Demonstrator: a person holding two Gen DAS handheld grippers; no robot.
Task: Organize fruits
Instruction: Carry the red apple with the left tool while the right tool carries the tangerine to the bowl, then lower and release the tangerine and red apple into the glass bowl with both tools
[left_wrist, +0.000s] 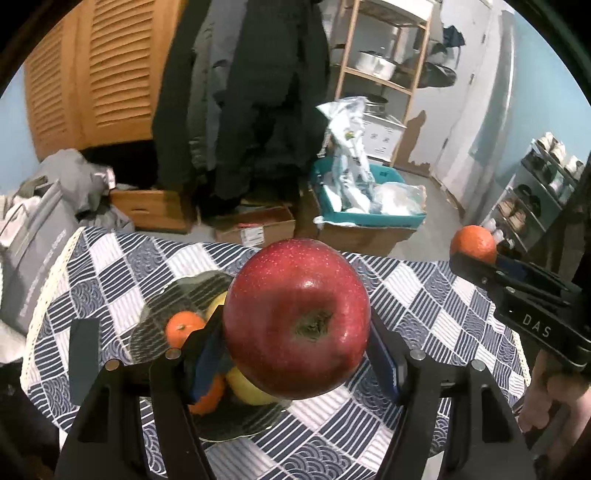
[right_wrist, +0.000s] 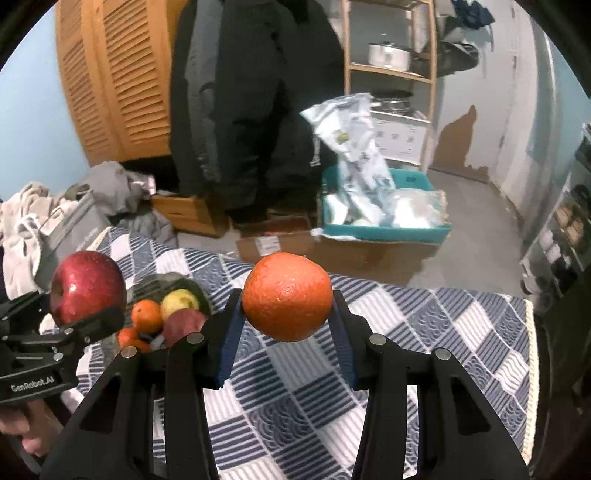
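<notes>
Our left gripper (left_wrist: 295, 354) has its jaws clamped on a red apple (left_wrist: 296, 319), stem end facing the camera, the blue pads pressing its two sides. Our right gripper (right_wrist: 288, 325) is clamped on an orange (right_wrist: 287, 296), held the same way between its pads. Both fruits hang in the air above the table (right_wrist: 424, 332), clear of the checked blue and white cloth.

From the left wrist, the glass bowl (left_wrist: 177, 291) lies just behind and under the apple, from about nine o'clock round to six. It already carries a small orange (left_wrist: 183, 328), a yellow fruit (left_wrist: 251, 389) and another orange piece low down, mostly hidden by the left finger. From the right wrist the bowl sits at nine o'clock of the orange, with a darker red fruit (right_wrist: 183, 325) showing in it too.

We judge the risks to be these. The apple is round and glossy and gripped only at two small patches, so a quick tilt could let it roll out and drop onto the glass. The bowl is fairly full; a fruit set on the heap may roll off over the low rim and across the cloth. The two grippers stand near each other, and bringing both to the bowl at once could knock them together.

Beyond the table, at twelve o'clock, hang dark coats (right_wrist: 258, 92); a teal bin of bags (right_wrist: 384, 221) and cardboard boxes sit on the floor. None of them blocks the way.
</notes>
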